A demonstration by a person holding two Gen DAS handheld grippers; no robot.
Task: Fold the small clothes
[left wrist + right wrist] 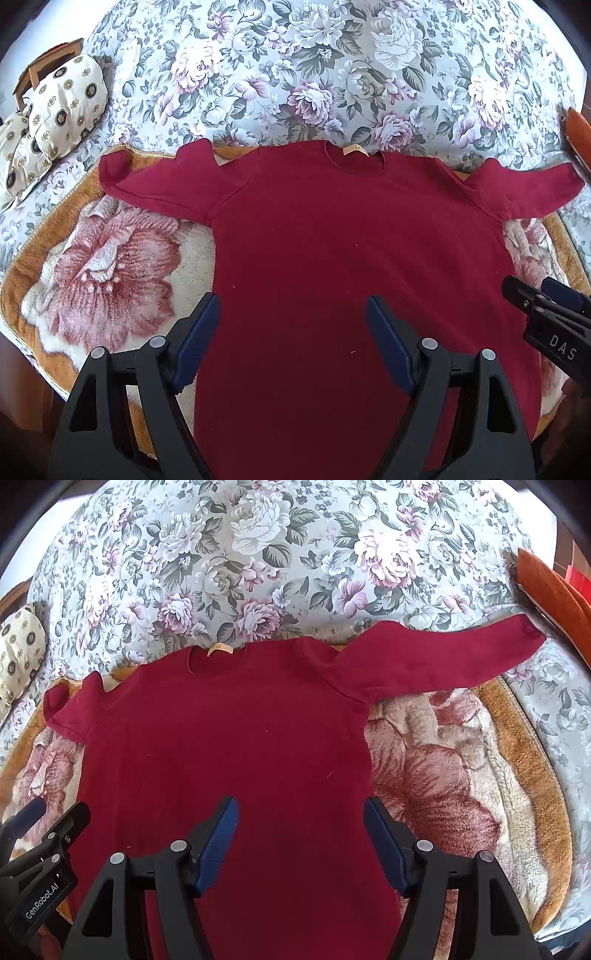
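Observation:
A dark red long-sleeved shirt (332, 229) lies flat on a fleece blanket (110, 266), collar away from me, both sleeves spread out sideways. It also shows in the right wrist view (221, 738). My left gripper (291, 317) is open and empty, above the shirt's lower left part. My right gripper (299, 819) is open and empty, above the shirt's lower right edge. The right gripper also shows at the right edge of the left wrist view (532, 295), and the left gripper at the left edge of the right wrist view (48, 819).
The blanket lies on a bed with a floral cover (295, 74). Patterned cream pillows (55, 103) sit at the far left. An orange cushion (554, 590) is at the far right. The blanket (461, 757) is bare to the shirt's right.

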